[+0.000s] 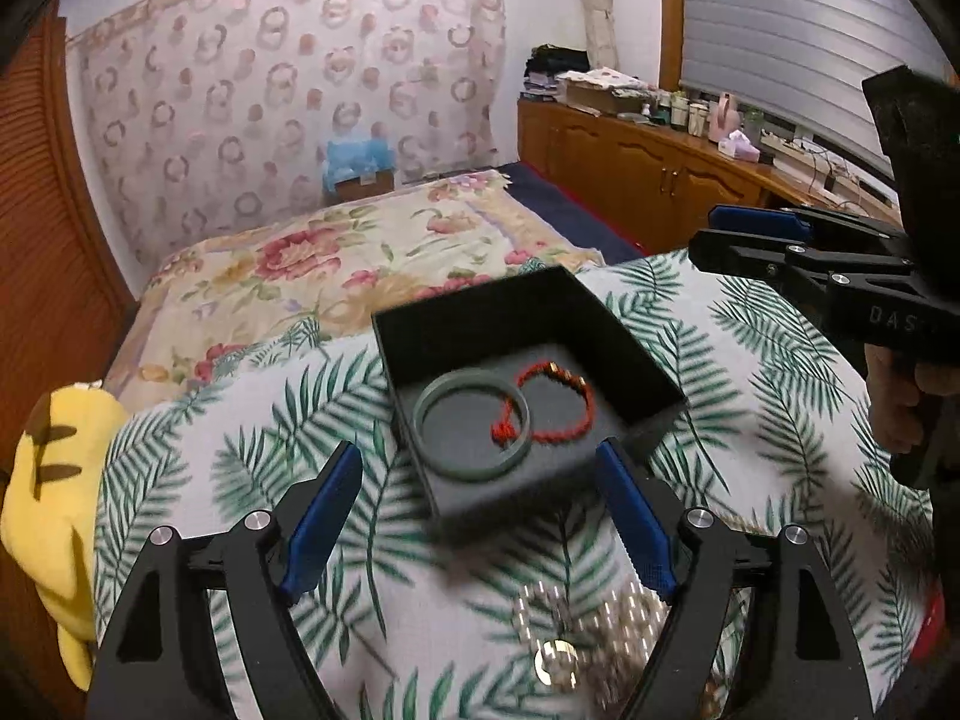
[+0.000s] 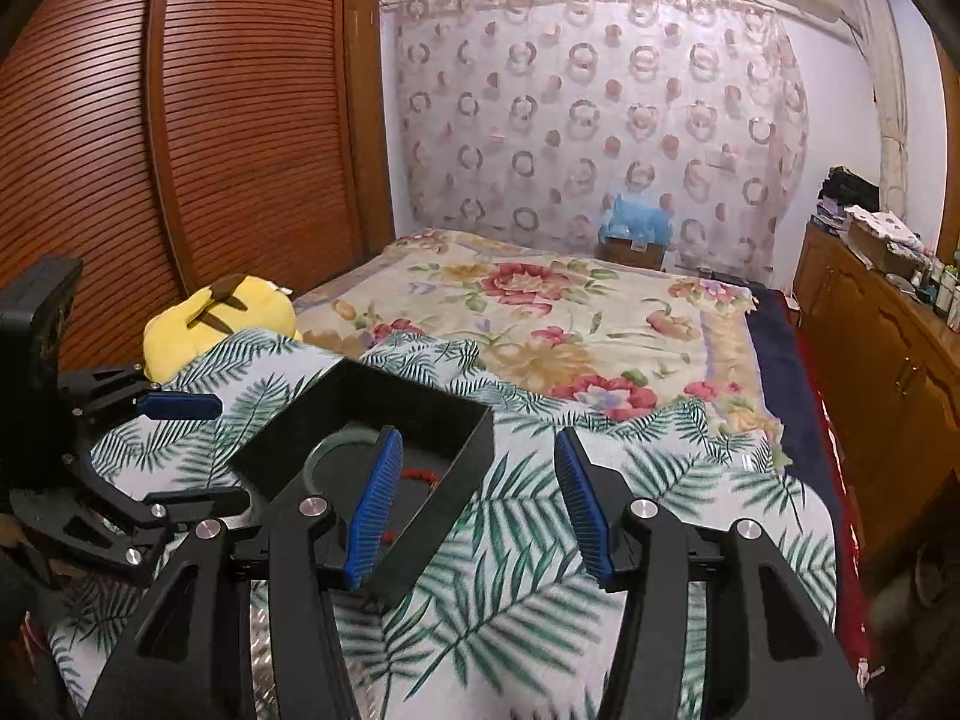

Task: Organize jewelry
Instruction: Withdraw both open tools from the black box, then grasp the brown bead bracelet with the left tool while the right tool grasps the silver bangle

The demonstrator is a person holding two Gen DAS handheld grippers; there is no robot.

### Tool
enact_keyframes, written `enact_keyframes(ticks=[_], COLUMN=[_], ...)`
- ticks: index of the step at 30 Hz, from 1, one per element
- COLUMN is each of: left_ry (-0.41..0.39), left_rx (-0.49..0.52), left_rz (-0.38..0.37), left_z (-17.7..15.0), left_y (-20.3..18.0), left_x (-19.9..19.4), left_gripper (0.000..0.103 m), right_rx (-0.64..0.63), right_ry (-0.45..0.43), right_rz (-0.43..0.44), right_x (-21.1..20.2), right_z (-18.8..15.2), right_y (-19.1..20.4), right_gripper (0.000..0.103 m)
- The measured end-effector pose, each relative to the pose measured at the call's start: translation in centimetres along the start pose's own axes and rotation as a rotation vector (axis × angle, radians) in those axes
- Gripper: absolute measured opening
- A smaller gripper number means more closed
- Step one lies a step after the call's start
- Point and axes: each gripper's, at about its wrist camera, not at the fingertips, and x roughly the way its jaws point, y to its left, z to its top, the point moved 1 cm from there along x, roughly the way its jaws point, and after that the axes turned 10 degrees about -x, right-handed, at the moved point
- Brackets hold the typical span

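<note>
Green bangle [image 1: 471, 425] and red cord bracelet [image 1: 555, 402] already in black box [image 1: 624, 324] — both grippers, left [image 1: 480, 516] and right [image 2: 474, 504], wide and empty — looks nearly done.

Matt black box [image 1: 624, 330], dark felt-like lining. Green bangle [image 1: 444, 462] smooth, stone-like, soft sheen. Red bracelet [image 1: 570, 429] twisted cord, few shiny gold beads. Leaf-print cloth [image 1: 750, 420] soft, matt. Wardrobe door [image 2: 240, 120] ribbed glossy wood. Gripper pads [image 2: 375, 504] ridged blue plastic.

A: Colours inside the black box [image 1: 528, 324]?
B: A grey-green bangle [image 1: 471, 427] and a red braided bracelet [image 1: 558, 405].
A: Beneath the box?
B: White cloth [image 1: 750, 372] with green palm fronds; beyond it, a cream floral bedspread [image 1: 372, 252].
</note>
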Motion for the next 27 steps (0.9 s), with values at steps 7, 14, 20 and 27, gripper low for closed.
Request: enact_keyframes(ticks=[7,14,20,27], left_ry=[0.016,0.030,0.041,0.074], left_rx=[-0.023,-0.044,-0.066,-0.084], left_rz=[-0.025,-0.034,-0.044,-0.093], left_z=[-3.7,-7.0,-9.3,-11.6], left_y=[0.3,0.3,0.4,0.1], left_x=[-2.0,-3.5,-4.7,-5.2], left_gripper=[0.077,0.077,0.077,0.059], right_rx=[0.024,0.044,0.041,0.021], right_ry=[0.032,0.065,0.090,0.126], right_rz=[0.004,0.012,0.030,0.061], right_x=[-2.6,-4.4,-5.1,-5.4], right_z=[-3.3,-6.4,-8.0,-10.1], right_y=[2.3,4.9,7.4,10.3], right_gripper=[0.055,0.055,0.055,0.055])
